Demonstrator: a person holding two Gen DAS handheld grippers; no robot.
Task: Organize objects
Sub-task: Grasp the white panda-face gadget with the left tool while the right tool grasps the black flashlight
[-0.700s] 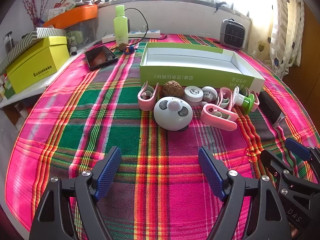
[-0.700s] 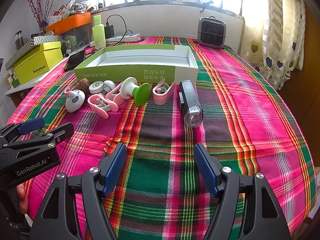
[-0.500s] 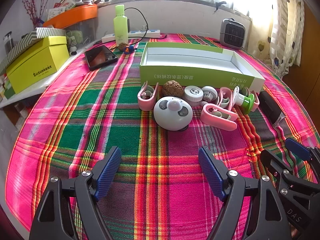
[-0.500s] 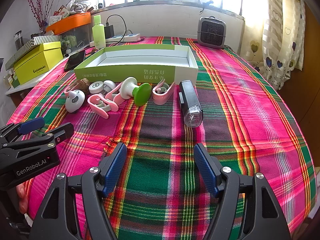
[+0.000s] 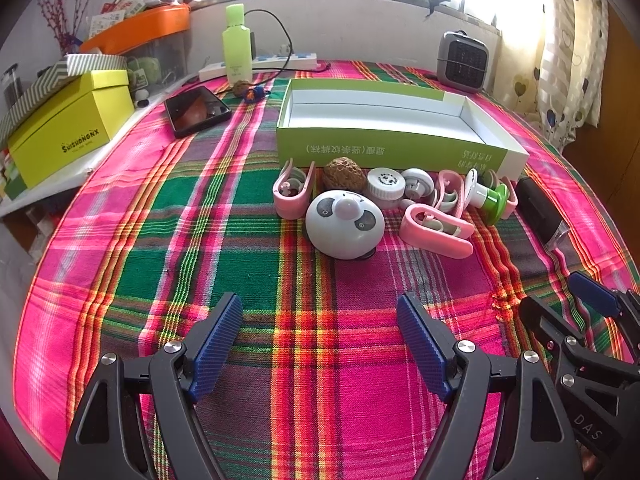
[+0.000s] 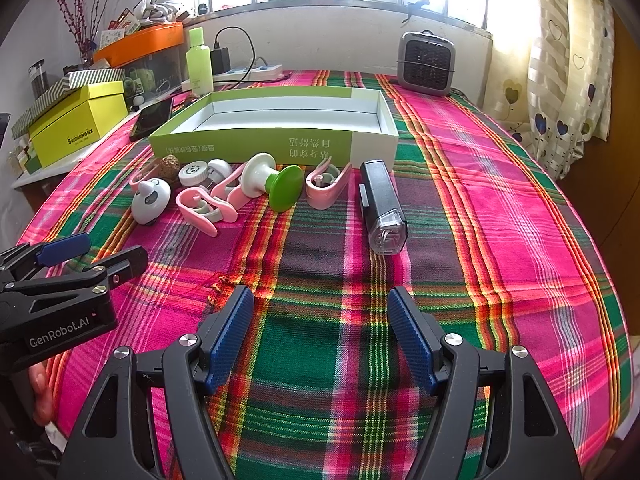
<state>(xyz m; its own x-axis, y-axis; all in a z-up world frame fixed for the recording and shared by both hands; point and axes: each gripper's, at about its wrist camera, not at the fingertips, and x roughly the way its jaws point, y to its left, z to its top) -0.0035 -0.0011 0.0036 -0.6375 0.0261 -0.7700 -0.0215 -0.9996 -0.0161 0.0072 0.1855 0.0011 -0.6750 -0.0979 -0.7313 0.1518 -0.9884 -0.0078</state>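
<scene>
We are only starting: the green box (image 6: 276,148) is sitting empty while the panda toy (image 5: 345,224), pink clips (image 5: 436,230) and black lamp (image 6: 382,204) are lying just before it. Left gripper (image 5: 320,344) and right gripper (image 6: 320,336) are hovering, fingers spread, holding nothing, over bare plaid surface (image 6: 500,208).

Plaid-covered counter (image 5: 224,240) carried open green box (image 5: 392,148); before box: pink clips (image 5: 436,232), panda toy (image 5: 344,224), black light (image 6: 382,204); phone (image 5: 196,110) left of box.
</scene>
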